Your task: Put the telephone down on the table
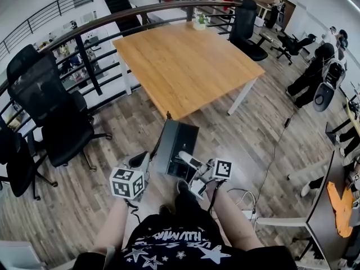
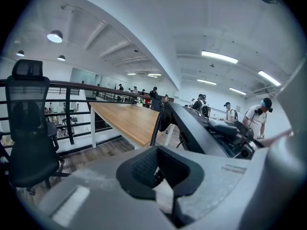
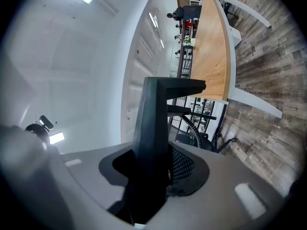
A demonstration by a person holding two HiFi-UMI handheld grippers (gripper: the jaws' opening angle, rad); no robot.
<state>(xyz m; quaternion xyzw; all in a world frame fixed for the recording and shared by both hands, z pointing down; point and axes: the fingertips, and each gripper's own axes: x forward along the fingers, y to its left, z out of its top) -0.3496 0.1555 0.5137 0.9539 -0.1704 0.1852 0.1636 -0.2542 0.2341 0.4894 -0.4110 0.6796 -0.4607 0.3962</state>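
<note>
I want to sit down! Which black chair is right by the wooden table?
The chair at the table's far corner; the two chairs on the left stand off by the railing.

Black shirt with white stars; grey left tongs and right tongs

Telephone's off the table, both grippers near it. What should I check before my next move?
1. Right gripper grip on telephone: ok, its black edge sits clamped between the jaws.
2. Left gripper grip: cannot tell; only the coiled cord runs down into its gap.
3. Telephone above the table: not ok, it shows short of the near corner, over the floor.
4. Landing spot: ok, the near tabletop shows bare wood; a small plant stands at the far edge.
5. Cord free of snags: cannot tell.
</note>
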